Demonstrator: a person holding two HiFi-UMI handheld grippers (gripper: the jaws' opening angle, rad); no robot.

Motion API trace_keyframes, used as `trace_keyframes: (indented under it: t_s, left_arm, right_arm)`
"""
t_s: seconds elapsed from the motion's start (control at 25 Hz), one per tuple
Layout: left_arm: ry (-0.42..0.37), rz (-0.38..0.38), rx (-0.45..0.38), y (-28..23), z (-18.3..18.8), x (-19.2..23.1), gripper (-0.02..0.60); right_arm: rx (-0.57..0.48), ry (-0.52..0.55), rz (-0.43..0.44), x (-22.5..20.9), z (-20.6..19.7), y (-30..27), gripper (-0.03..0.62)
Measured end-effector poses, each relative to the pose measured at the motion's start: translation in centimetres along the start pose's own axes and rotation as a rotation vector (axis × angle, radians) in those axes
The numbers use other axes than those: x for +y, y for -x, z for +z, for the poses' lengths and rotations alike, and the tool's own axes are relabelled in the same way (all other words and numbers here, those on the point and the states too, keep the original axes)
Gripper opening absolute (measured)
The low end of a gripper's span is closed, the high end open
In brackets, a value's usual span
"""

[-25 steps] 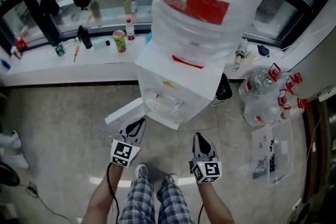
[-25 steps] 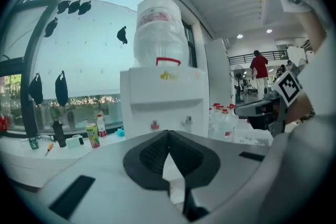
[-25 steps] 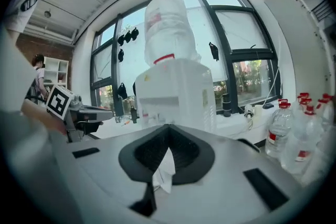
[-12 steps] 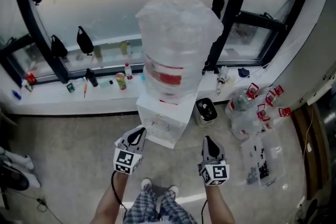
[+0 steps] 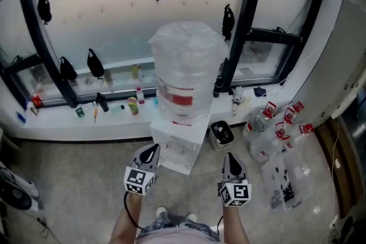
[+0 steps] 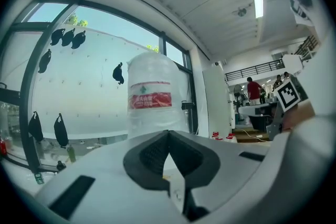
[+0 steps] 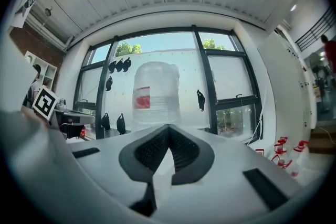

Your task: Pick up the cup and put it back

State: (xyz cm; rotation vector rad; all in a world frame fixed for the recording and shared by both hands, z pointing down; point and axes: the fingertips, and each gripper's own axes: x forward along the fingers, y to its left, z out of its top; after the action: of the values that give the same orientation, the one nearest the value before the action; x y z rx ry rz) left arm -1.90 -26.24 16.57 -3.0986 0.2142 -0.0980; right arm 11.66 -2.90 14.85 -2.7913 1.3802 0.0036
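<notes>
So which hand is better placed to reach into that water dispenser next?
Left, probably. The left gripper sits right in front of the water dispenser, in line with its white front. The right gripper is off to the side, nearer the black bin. Both are shut and empty.

The scene is lit by bright daylight through the window [image 5: 114, 20]; both gripper views are bent and darkened at the edges.

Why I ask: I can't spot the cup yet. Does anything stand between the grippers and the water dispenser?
Nothing visible does. The left gripper and right gripper, fingers shut and empty, face the water dispenser with only floor between. The black bin stands to its right, off both lines.
</notes>
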Motion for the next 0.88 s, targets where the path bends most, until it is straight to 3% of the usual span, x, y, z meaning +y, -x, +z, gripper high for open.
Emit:
trace_keyframes:
  t_s: [0.88]
  left_arm:
    - [0.044, 0.034, 0.019, -1.7, -1.0, 0.1, 0.025]
  right_arm:
    - [0.017, -0.019, 0.009, -2.9, 0.5, 0.6, 0.014]
